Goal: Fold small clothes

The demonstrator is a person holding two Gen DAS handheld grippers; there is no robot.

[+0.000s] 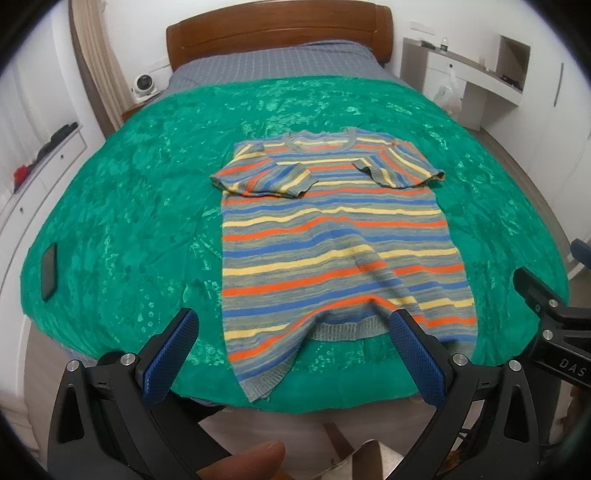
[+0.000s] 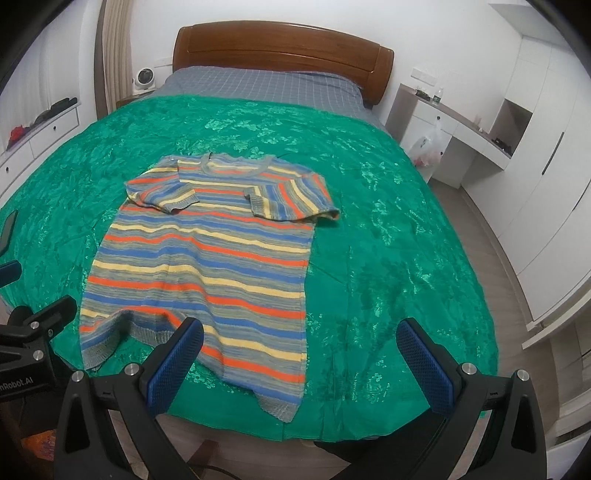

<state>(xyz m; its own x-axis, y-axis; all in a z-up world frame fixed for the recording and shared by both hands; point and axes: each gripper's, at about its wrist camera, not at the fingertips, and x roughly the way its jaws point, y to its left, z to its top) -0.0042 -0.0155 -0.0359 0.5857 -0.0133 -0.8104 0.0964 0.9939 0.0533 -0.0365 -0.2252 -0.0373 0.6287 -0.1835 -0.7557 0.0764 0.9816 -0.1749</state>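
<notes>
A striped knit T-shirt (image 1: 332,236) in blue, orange, yellow and grey lies flat on the green bedspread (image 1: 129,221), neck toward the headboard, both sleeves folded in over the chest. Its hem is rumpled and hangs at the bed's near edge. My left gripper (image 1: 295,325) is open and empty, just above the hem's left half. My right gripper (image 2: 299,336) is open and empty over the shirt's (image 2: 207,254) lower right corner. The right gripper also shows at the right edge of the left wrist view (image 1: 543,299).
A dark phone (image 1: 48,271) lies on the bedspread's (image 2: 388,240) left side. The wooden headboard (image 1: 277,33) is at the back. White drawers (image 1: 40,166) stand left, a desk with a plastic bag (image 2: 430,147) and wardrobes right.
</notes>
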